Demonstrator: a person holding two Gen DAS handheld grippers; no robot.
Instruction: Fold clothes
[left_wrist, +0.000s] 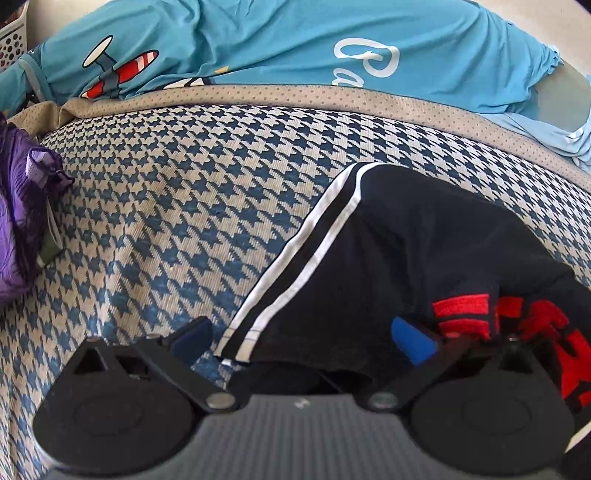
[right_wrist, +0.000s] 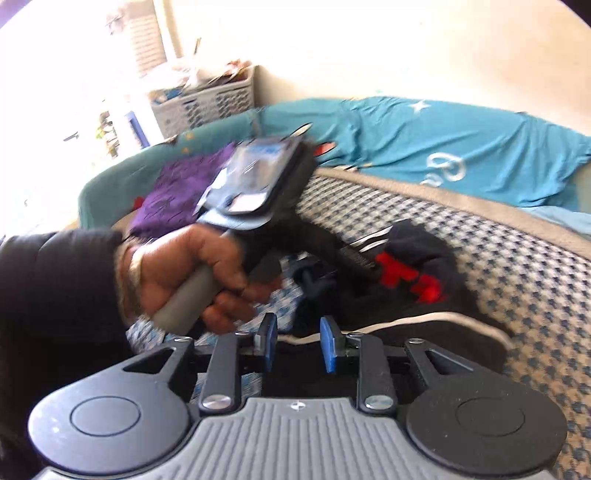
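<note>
Right now my left gripper (left_wrist: 303, 341) has its blue-padded tongs spread wide over the hem of the black garment (left_wrist: 424, 251), the white-striped edge lying between them, no pad pressing on it. That garment, with red lettering, lies crumpled on the houndstooth cover (left_wrist: 177, 206). Through my right wrist camera, my right gripper (right_wrist: 298, 343) has its tongs a narrow gap apart with nothing gripped; the garment's white-edged hem lies just beyond them. My left hand (right_wrist: 192, 269) grips the grey handle of the other tool. Beyond the cover lie a blue printed shirt (left_wrist: 258, 40) and purple clothing (left_wrist: 22, 206); a white laundry basket (right_wrist: 207, 103) stands against the wall.
</note>
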